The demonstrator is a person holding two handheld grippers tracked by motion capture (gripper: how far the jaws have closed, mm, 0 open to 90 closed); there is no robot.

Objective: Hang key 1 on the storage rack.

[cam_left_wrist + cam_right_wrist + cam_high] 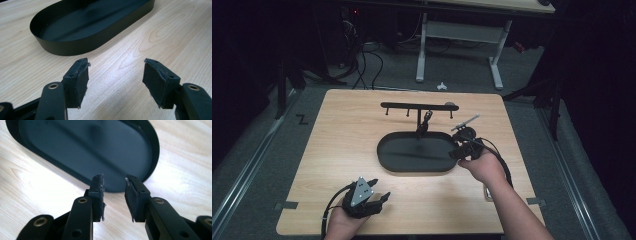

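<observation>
A black oval tray [383,155] lies in the middle of the wooden table [342,130]. From its far side rises a black T-shaped rack [417,106] with small hooks, and a dark slim item [426,121] hangs beside the post. My left gripper [381,189] rests near the table's front edge, well short of the tray [75,47]; this gripper [116,65] is open and empty. My right gripper [455,152] is at the tray's right end. Its jaws stand a narrow gap apart over the tray's rim [155,157], so this gripper [114,180] is open with nothing between its pads.
A small pale object [488,192] lies on the table by the right forearm. Behind the table stands a white-legged desk [422,50], with cables [362,65] on the floor. Bare wood stretches left of the tray and along the front.
</observation>
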